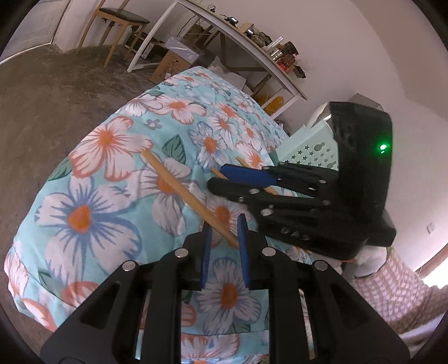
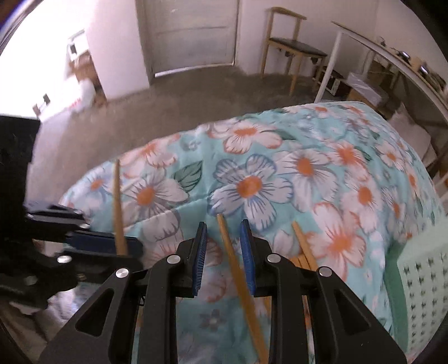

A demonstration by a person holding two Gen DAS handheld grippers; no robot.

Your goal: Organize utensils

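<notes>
Several wooden chopsticks lie on a floral teal cloth (image 1: 106, 179). In the left wrist view, one chopstick (image 1: 184, 193) runs diagonally and its near end sits between the blue pads of my open left gripper (image 1: 225, 240). My right gripper (image 1: 238, 180) is just beyond it, over other chopsticks. In the right wrist view, a chopstick (image 2: 238, 277) lies between the open right gripper's (image 2: 222, 233) pads; another chopstick (image 2: 303, 242) lies to its right. The left gripper (image 2: 112, 246) shows at left with a chopstick (image 2: 118, 207) across its fingers.
A pale green perforated basket (image 1: 308, 151) stands at the cloth's far right edge; it also shows in the right wrist view (image 2: 422, 288). A white desk (image 1: 252, 50), a wooden chair (image 1: 117, 22) and cardboard boxes (image 1: 170, 64) stand beyond on the grey carpet.
</notes>
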